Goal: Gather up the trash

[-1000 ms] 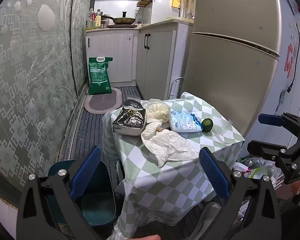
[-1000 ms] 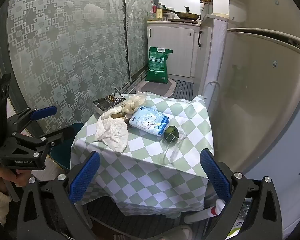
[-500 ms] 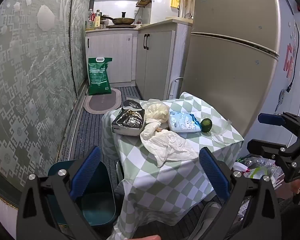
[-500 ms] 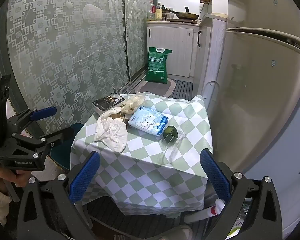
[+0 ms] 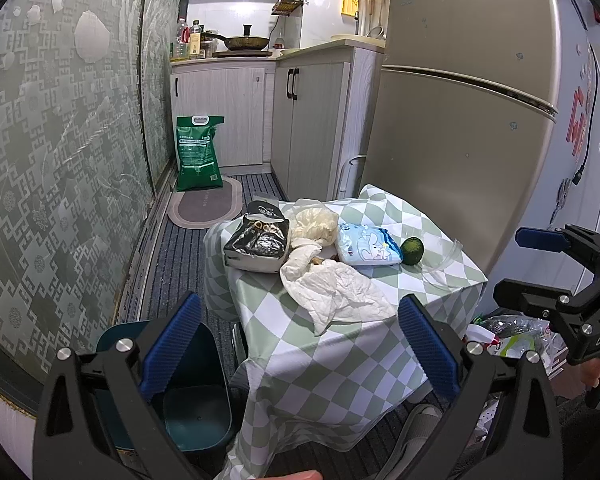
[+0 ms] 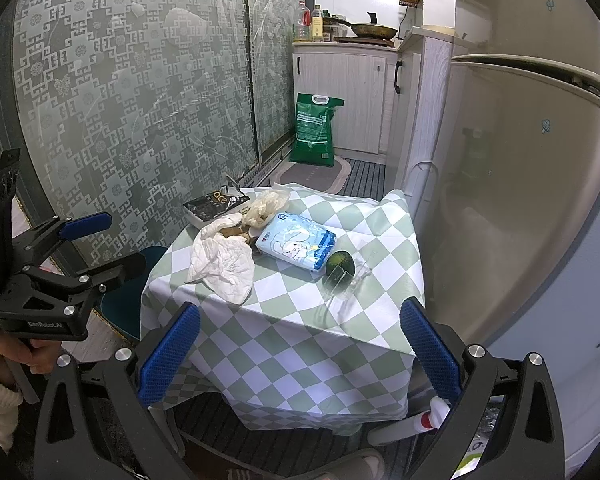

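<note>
Trash grouped on the far-left part of a small table (image 5: 340, 344) covered in green-and-white checked cloth:
- Crumpled white tissue (image 5: 332, 288), (image 6: 224, 260), nearest the front edge, slightly overhanging it in the left wrist view.
- Black foil snack bag (image 5: 260, 240), (image 6: 216, 202), torn open, at the far-left corner.
- Crumpled translucent plastic bag (image 5: 316, 222), (image 6: 266, 204), behind the tissue, touching the foil bag.
- Small brown scraps (image 6: 236, 234) between tissue and plastic bag; kind cannot be told.

Also on the table:
- Blue-and-white tissue pack (image 5: 366, 246), (image 6: 296, 246), just right of the trash.
- Green round fruit (image 5: 412, 251), (image 6: 340, 264), touching the pack's right end.
- Clear plastic piece (image 6: 346, 280), beside the fruit.

Dark teal bin (image 5: 188, 392), on the floor left of the table, lid open.

Left gripper (image 5: 300, 352): fingers spread wide, nothing held, short of the table. Right gripper (image 6: 300, 352): fingers spread wide, nothing held, facing the table's front edge.

Background: fridge (image 5: 460, 120) right of the table, green sack (image 5: 198, 154) on the floor at the cabinets.
</note>
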`<act>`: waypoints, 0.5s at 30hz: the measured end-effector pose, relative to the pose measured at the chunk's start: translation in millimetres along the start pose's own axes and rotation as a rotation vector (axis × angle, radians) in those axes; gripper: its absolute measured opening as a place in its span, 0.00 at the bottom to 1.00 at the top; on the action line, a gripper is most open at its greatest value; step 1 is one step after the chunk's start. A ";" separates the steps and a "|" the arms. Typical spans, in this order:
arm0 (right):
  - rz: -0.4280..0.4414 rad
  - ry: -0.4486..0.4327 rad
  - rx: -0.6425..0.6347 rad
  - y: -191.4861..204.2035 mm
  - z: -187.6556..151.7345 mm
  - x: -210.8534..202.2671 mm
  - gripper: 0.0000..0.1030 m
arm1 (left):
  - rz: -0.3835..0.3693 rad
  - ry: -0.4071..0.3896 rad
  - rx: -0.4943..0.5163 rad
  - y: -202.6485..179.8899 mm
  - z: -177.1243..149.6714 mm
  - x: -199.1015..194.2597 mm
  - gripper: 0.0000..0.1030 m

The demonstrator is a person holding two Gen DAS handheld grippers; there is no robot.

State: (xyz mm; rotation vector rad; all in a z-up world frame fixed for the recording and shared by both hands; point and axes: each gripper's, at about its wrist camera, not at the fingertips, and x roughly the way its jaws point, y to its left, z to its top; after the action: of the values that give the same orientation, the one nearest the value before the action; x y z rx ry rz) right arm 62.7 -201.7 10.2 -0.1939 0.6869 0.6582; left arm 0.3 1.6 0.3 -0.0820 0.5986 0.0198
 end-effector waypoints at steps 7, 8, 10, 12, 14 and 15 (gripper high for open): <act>0.002 0.001 0.005 -1.0 0.7 -0.6 0.98 | -0.001 0.001 -0.002 -3.6 2.4 1.7 0.97; 0.003 0.001 0.005 -0.9 0.5 -0.5 0.98 | -0.002 0.000 0.001 -3.8 1.7 -1.1 0.97; 0.004 0.001 0.005 -0.8 0.6 -0.5 0.98 | -0.001 0.000 0.004 -5.0 2.7 -1.7 0.97; 0.003 0.002 0.004 -0.9 0.7 -0.4 0.98 | -0.001 0.000 0.001 -4.3 3.1 -2.0 0.97; 0.004 0.003 0.005 -1.0 0.5 -0.3 0.98 | -0.002 0.000 0.000 -5.1 4.3 -2.9 0.97; 0.004 0.003 0.005 -1.1 0.6 -0.4 0.98 | -0.003 -0.001 0.001 -4.3 2.8 -2.0 0.97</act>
State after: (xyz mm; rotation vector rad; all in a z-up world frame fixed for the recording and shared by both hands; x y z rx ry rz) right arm 63.5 -202.6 10.9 -0.1892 0.6914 0.6602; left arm 0.4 -2.5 4.1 -0.0817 0.5972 0.0169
